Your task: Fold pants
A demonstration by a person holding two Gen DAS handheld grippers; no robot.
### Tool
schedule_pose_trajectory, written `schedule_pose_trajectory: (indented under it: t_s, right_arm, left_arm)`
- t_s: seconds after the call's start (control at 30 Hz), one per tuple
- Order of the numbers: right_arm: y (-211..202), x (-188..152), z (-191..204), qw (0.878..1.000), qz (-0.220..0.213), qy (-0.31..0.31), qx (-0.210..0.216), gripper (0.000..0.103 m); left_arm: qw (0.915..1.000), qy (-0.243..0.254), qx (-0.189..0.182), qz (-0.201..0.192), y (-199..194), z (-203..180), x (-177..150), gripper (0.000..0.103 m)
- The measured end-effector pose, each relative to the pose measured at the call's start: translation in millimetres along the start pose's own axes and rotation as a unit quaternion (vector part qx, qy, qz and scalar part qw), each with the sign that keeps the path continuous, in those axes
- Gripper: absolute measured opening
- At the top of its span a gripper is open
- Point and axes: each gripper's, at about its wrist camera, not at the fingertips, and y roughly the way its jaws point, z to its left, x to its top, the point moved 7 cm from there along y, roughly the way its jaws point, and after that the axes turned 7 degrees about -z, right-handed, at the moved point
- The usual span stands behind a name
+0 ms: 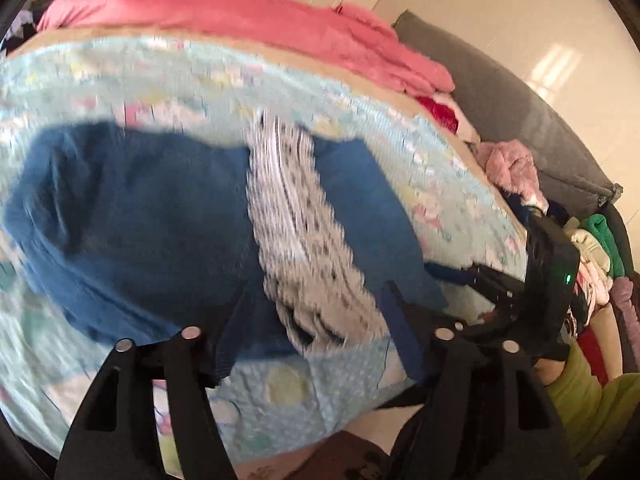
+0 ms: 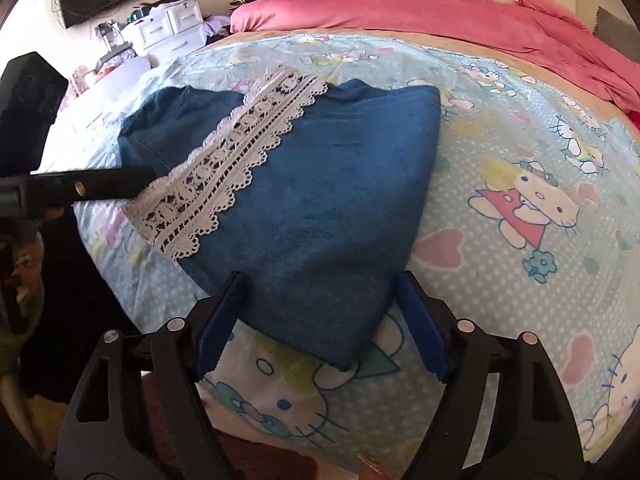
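- Left tool (image 1: 316,332): black angular arms, silver round pins.
- Right tool (image 2: 320,320): black arms, blue ribbed pads (image 2: 218,320).
- Yellow-green sleeve (image 1: 592,400).

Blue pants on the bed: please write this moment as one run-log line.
pants: folded, flat on bedsheet | lace strip: on top | right gripper: open, straddling near corner | left gripper: open

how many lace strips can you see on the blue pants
1. A single white lace strip runs diagonally across the folded blue pants on the bed sheet, from top edge to near left edge. Others may be hidden inside the folds.
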Motion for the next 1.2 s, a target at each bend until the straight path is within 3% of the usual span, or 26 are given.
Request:
schedule_pose_trajectory:
  t_s: [0.17,0.37,0.53,0.63,0.73,0.77,0.8,0.83,0.87,0.9,0.97,1.0,1.1,1.2]
  right_arm:
    - [-19,21,-15,0.998,-0.049,0.032,0.003,0.072]
    - [-25,66,-51,0.996,-0.072,0.035,-0.037,0.073]
    - [3,106,-76,0.996,-0.057,0.064,-0.026,0.073]
    - [33,126,-90,0.993,-0.03,0.111,0.015,0.073]
    - [66,131,-106,0.988,-0.002,0.15,0.028,0.071]
    - [75,127,-111,0.987,0.005,0.162,0.024,0.07]
    - [85,121,-117,0.983,0.012,0.182,0.029,0.068]
    - [89,117,-119,0.981,0.014,0.191,0.036,0.064]
    - [93,112,-120,0.979,0.017,0.2,0.045,0.059]
    - [98,107,-119,0.977,0.022,0.205,0.061,0.054]
    - [99,106,-118,0.975,0.019,0.206,0.083,0.018]
    - [98,107,-116,0.972,0.013,0.214,0.101,0.01]
    - [95,111,-115,0.97,-0.006,0.224,0.096,0.009]
    - [107,107,-105,0.984,0.014,0.171,0.045,0.013]
  left_arm:
    - [0.9999,-0.007,0.009,-0.005,8,16,29,0.075]
    - [0.9991,-0.037,0.0,0.021,42,34,67,0.076]
    - [0.9962,-0.077,-0.008,0.038,76,48,88,0.076]
    - [0.994,-0.098,-0.019,0.046,95,55,93,0.076]
    - [0.9914,-0.117,-0.026,0.054,112,58,92,0.076]
    - [0.9903,-0.123,-0.034,0.055,116,57,91,0.074]
    - [0.9898,-0.126,-0.039,0.055,118,55,91,0.066]
    - [0.99,-0.122,-0.045,0.054,121,52,90,0.055]
    - [0.9906,-0.116,-0.048,0.055,124,49,89,0.025]
    - [0.9913,-0.11,-0.046,0.055,126,47,87,0.017]
    - [0.9929,-0.101,-0.044,0.046,126,43,88,0.016]
    - [0.9939,-0.095,-0.041,0.036,123,42,91,0.016]
    - [0.9977,-0.062,-0.027,0.006,111,34,101,0.016]
    - [0.999,-0.029,0.026,0.023,119,39,93,0.024]
